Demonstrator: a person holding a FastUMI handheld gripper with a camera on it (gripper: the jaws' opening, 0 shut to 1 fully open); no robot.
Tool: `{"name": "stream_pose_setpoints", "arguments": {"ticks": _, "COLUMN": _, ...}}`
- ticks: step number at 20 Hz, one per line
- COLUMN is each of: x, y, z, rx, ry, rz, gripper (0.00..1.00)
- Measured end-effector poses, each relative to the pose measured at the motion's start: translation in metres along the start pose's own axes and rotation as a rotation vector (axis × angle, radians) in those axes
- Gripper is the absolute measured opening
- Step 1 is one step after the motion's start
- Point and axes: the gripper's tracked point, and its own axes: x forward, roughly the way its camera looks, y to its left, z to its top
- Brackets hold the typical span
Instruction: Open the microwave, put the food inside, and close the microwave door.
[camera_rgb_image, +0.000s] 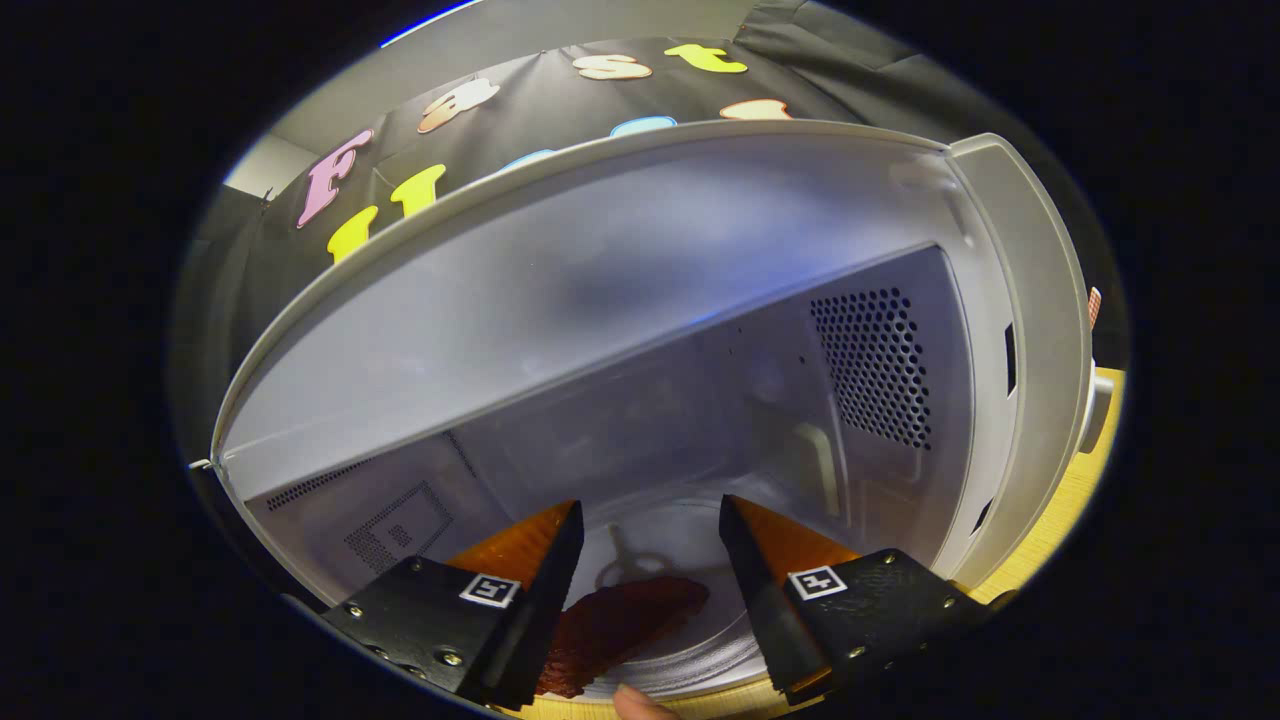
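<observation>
Here's the pale grey metal microwave (620, 270) with its cavity wide open in front of the camera. The gripper (650, 580) is spread wide, fingers apart and gripping nothing. Between them, and partly tucked under the finger at seven o'clock, lies the food, a dark reddish-brown flat strip (625, 620), resting on the round glass turntable (690, 540) inside the cavity. At two o'clock, a perforated vent panel (872, 365) dots the right inner wall. At four o'clock, a yellow wooden tabletop (1075, 500) peeks past the microwave's front frame. At six o'clock, a fingertip (640, 705) pokes up.
</observation>
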Motion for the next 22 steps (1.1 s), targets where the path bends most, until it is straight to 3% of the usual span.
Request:
{"name": "stream_pose_setpoints", "arguments": {"ticks": 1, "x": -0.002, "y": 0.003, "z": -0.002, "rx": 0.002, "ry": 0.011, "rz": 0.010, "gripper": 0.88}}
{"name": "stream_pose_setpoints", "arguments": {"ticks": 5, "x": -0.028, "y": 0.017, "z": -0.007, "rx": -0.026, "ry": 0.059, "rz": 0.064, "gripper": 0.88}}
{"name": "stream_pose_setpoints", "arguments": {"ticks": 8, "x": -0.065, "y": 0.040, "z": -0.008, "rx": -0.049, "ry": 0.128, "rz": 0.150, "gripper": 0.89}}
{"name": "stream_pose_setpoints", "arguments": {"ticks": 11, "x": -0.121, "y": 0.064, "z": 0.002, "rx": -0.115, "ry": 0.157, "rz": 0.265, "gripper": 0.89}}
{"name": "stream_pose_setpoints", "arguments": {"ticks": 15, "x": -0.211, "y": 0.099, "z": 0.040, "rx": -0.182, "ry": 0.098, "rz": 0.427, "gripper": 0.88}}
{"name": "stream_pose_setpoints", "arguments": {"ticks": 22, "x": -0.344, "y": 0.139, "z": 0.086, "rx": -0.176, "ry": 0.017, "rz": 0.633, "gripper": 0.88}}
